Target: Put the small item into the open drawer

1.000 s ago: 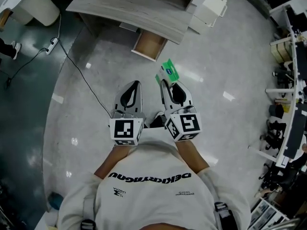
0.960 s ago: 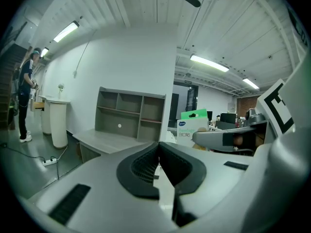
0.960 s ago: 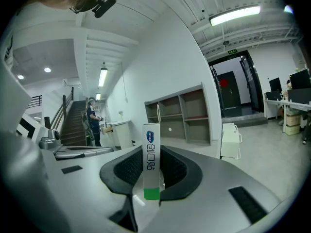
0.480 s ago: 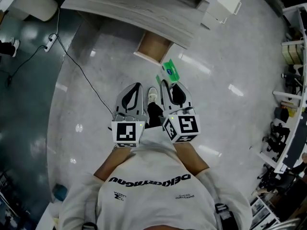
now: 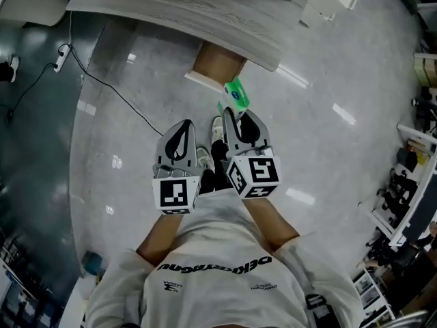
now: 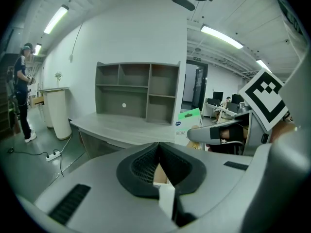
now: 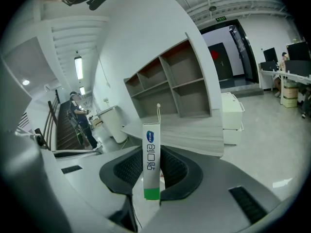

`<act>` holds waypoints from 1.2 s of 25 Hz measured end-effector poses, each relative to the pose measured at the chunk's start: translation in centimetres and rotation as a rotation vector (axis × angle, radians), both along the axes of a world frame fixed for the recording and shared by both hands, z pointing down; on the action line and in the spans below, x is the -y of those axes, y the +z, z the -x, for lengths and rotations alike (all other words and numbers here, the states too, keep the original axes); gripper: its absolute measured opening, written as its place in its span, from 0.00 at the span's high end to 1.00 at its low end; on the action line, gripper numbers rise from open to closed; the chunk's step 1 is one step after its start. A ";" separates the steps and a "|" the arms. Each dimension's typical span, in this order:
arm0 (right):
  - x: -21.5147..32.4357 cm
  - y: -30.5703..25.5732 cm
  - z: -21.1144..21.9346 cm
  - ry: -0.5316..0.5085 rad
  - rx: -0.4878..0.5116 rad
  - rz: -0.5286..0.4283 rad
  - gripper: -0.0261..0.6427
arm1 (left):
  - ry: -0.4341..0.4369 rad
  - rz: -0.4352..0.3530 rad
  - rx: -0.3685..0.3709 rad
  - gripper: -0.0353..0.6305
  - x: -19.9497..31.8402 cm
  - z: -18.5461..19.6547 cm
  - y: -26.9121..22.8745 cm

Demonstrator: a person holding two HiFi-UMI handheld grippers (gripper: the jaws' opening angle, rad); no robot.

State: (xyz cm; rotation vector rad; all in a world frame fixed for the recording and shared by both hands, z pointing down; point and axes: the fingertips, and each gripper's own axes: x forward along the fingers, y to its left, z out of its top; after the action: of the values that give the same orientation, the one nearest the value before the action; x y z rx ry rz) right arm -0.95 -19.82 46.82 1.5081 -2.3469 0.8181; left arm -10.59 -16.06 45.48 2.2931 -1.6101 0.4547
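Clamping the small box [image 7: 151, 161] edge-on, the jaws of the right gripper [image 7: 151, 152] are set narrowly apart, with their dark ribbed pads pressed on its two broad faces. The box is held upright, its green end low between the pads and its white, blue-printed end raised past the jaw tips. The jaws of the left gripper [image 6: 158, 148] are brought together at their tips, and nothing is held between them. In the head view the two grippers are seen side by side ahead of the person's chest, above the grey floor [image 5: 328, 80]. The box is seen there above the floor, just beside the front panel of the open drawer [image 5: 217, 63] and outside it. The drawer, tan inside, stands out from beneath the edge of the grey wood-grain desk [image 5: 171, 5]. An open shelf unit [image 6: 136, 91] is carried on the desk, and a black cable [image 5: 102, 80] is laid across the floor to the left.
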 end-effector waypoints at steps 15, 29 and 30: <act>4.6 11.7 -0.2 0.057 -0.013 0.213 0.78 | -0.002 0.063 0.019 0.92 3.7 -0.6 6.1; 8.3 22.6 -0.5 0.133 -0.013 0.273 0.78 | -0.046 0.147 0.001 0.92 4.6 -0.3 12.0; 8.4 23.4 -0.8 0.136 -0.016 0.285 0.78 | -0.050 0.154 0.000 0.92 4.6 -0.6 12.2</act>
State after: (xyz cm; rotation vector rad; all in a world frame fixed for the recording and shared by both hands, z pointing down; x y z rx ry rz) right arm -0.20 -28.19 70.22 1.5535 -2.0283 1.1144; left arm -9.96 -20.63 57.67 2.1355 -1.5710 0.5470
